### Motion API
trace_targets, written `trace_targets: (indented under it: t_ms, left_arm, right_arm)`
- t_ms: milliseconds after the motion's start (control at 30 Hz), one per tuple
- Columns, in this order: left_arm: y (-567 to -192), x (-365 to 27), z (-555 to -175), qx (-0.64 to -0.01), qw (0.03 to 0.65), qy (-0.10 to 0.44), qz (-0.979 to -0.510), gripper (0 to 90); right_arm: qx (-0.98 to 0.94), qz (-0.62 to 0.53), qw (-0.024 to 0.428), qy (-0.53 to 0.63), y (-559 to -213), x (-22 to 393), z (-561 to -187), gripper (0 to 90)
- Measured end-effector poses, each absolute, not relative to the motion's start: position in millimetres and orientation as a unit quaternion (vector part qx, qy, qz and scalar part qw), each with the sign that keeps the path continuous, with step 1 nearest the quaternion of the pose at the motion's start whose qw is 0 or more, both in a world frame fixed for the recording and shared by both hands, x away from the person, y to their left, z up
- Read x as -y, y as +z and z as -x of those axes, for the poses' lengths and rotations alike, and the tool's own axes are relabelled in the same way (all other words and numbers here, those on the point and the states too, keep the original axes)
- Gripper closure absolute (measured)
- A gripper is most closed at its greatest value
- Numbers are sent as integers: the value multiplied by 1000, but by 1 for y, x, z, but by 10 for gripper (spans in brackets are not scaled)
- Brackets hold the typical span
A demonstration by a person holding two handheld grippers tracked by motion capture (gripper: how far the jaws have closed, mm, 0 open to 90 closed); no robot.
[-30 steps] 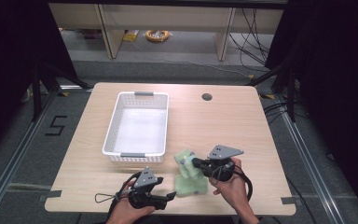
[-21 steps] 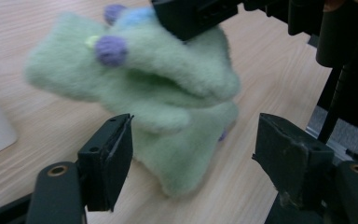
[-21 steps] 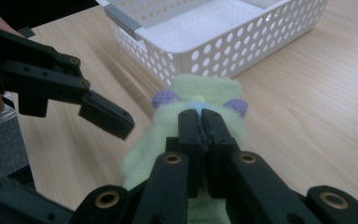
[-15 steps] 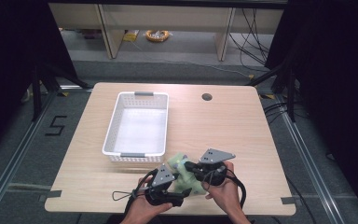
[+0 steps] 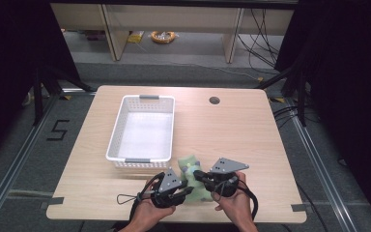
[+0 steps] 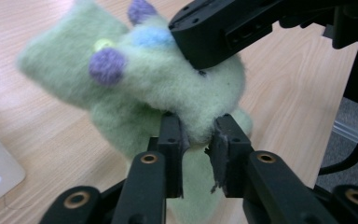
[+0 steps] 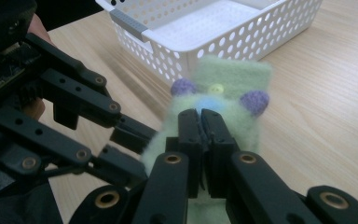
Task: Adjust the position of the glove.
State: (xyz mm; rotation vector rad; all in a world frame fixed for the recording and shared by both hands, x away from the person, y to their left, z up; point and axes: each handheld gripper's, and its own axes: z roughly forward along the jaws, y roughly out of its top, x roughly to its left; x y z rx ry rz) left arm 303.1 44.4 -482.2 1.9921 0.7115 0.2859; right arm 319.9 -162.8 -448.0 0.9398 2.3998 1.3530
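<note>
**Both grippers pinch the soft felt toy at the table's near edge**

The pale green felt toy with purple ears, a blue patch and a small yellow button (image 5: 192, 170) sits near the front edge of the light wooden table (image 5: 251, 140), just in front of the white perforated plastic basket (image 5: 142, 128) and apart from it. It is caught between the two tools. The left gripper (image 6: 196, 140) has just been closing, and its pads now press a fold of the felt's lower body between them, the gap narrow. The right gripper (image 7: 200, 123) is clamped tight on a thin ridge of felt just below the blue patch, its jaws almost touching.

The toy looks light, limp and fuzzy: it bunches wherever it is pinched and should not slip on rubber pads, nor break if dropped. Being so soft, it will sag and fold between two holds, so a grip on one thin layer may drag the fabric without lifting the whole. The thicker middle of the body is probably the safest place to hold; the ears are too small to trust. In the high view the toy is half hidden by the grippers, so whether it rests on the table or is slightly raised is hard to say.
</note>
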Motion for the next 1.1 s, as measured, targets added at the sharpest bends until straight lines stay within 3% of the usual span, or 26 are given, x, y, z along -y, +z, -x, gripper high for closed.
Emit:
trace_targets:
  t_ms: [367, 633, 1100]
  left_arm:
    - [-483, -55, -293, -247, 463, 84, -847, 778]
    - [-493, -59, -292, -254, 457, 55, -851, 778]
    - [-495, -59, -296, -251, 446, 54, -857, 777]
  right_arm:
    - [-805, -348, 84, 474, -462, 171, -296, 876]
    - [-811, -349, 59, 466, -475, 174, -287, 866]
    - [-839, -301, 103, 442, -460, 180, -343, 778]
